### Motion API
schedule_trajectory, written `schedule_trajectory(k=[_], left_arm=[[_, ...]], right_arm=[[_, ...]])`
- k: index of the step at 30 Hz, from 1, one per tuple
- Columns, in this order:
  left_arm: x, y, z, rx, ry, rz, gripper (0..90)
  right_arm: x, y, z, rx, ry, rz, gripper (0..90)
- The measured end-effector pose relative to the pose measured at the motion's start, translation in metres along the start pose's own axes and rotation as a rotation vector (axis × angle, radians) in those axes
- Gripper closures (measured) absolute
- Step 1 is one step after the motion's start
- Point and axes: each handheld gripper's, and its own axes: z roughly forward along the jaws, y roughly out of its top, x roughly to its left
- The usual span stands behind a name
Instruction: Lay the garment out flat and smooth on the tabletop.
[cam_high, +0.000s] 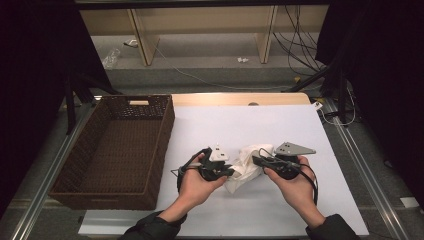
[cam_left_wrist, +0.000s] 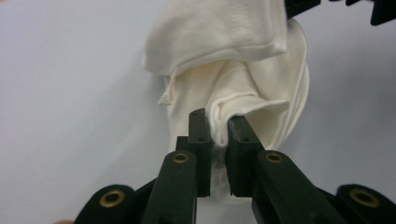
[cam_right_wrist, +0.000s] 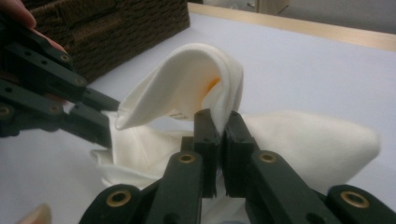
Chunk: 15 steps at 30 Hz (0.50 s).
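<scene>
A crumpled white cloth lies on the white table between my two grippers. The left gripper pinches a fold at the cloth's left side; in the left gripper view the cloth bunches between the closed jaws of that gripper. The right gripper grips the cloth from the right; in the right gripper view its jaws are shut on a raised fold of the cloth, with the gripper midway on it. The left gripper's black jaws also enter that view from the left.
An empty brown wicker basket stands at the table's left, close to the left hand. The white sheet covers the table, with a wooden strip along the far edge. Cables and shelf legs lie on the floor beyond.
</scene>
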Motion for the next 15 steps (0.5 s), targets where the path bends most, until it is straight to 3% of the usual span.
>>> schedule_trajectory(k=[5, 15], left_arm=[[0.008, 0.010, -0.009, -0.049, 0.022, -0.018, 81.9], [0.020, 0.034, -0.013, -0.113, 0.078, -0.033, 82.2]], right_arm=[[-0.009, 0.005, -0.017, -0.037, -0.033, 0.026, 86.4], [-0.029, -0.003, -0.048, -0.056, -0.103, 0.126, 86.4]])
